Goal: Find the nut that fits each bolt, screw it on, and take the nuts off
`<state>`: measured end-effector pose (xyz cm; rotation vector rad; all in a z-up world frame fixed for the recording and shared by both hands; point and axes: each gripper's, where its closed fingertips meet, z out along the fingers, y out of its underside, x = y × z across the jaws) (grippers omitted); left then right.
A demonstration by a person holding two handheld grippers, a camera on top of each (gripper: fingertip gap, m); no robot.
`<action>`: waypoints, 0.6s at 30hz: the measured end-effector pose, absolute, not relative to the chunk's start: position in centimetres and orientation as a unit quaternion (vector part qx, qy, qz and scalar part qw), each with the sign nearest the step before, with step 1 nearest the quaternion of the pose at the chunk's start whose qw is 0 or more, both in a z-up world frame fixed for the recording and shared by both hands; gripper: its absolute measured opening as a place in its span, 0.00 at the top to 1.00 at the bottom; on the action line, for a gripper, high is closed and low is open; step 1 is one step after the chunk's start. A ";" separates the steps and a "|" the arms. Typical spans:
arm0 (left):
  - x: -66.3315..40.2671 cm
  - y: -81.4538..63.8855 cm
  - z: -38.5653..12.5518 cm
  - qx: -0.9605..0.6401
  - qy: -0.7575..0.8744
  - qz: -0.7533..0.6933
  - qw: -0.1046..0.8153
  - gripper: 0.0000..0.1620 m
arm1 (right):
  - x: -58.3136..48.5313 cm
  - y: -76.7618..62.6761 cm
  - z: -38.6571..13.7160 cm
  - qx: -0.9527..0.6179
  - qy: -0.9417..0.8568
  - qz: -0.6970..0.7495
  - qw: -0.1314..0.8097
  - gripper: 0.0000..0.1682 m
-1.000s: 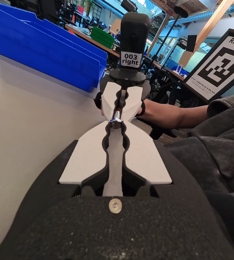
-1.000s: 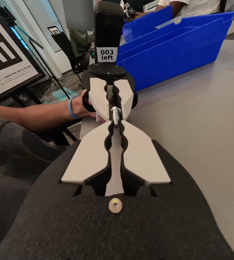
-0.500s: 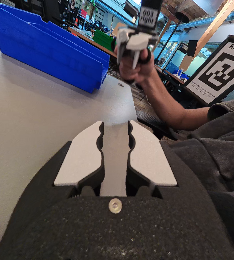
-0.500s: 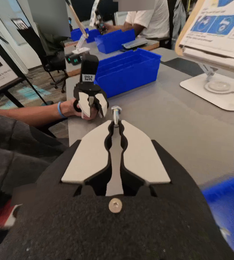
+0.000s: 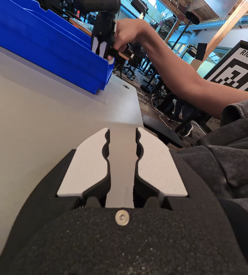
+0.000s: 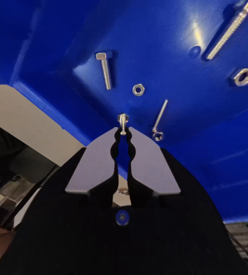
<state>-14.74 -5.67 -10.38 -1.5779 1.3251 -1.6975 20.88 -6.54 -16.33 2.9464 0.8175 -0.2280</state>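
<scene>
Bolt (image 6: 123, 126) points head-first away from right claw (image 6: 123, 131), toward bin (image 6: 180, 134).

Blue bin, silvery hardware
Bright blue bin (image 6: 180, 37), shiny silver bolts (image 6: 104, 70) and nuts (image 6: 138, 90), pale grey desk (image 5: 31, 119), black-and-white claw (image 5: 122, 131).

Left tongs (image 5: 122, 129) — two pale grey flat fingers (image 5: 87, 166) with black wavy inner edges, set on a black speckled grainy body with one silver hex-socket screw (image 5: 122, 217) at centre. Right tongs (image 6: 123, 128) — same build, grey plates, black scalloped edges, dark body, a screw (image 6: 122, 217) at centre. Person wears a dark grey washed short sleeve (image 5: 239, 113), cuff loose.
</scene>
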 end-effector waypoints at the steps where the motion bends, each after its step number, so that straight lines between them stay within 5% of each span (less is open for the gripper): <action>1: -14.7 -5.7 -10.4 -0.575 0.484 -0.618 0.231 0.80 | 20.4 -6.4 -16.6 0.960 0.260 -0.097 0.039 0.95; 4: -14.7 -5.9 -10.5 -0.575 0.486 -0.618 0.226 0.80 | 19.2 -7.0 -17.0 0.957 0.232 -0.169 0.052 0.95; 11: -14.6 -5.8 -10.6 -0.578 0.485 -0.617 0.224 0.80 | 21.5 -6.8 -14.2 0.970 0.223 -0.094 -0.011 0.88; 18: -14.5 -5.6 -10.8 -0.587 0.480 -0.613 0.220 0.80 | 4.4 -5.6 -2.0 0.825 0.343 -0.136 -0.428 0.85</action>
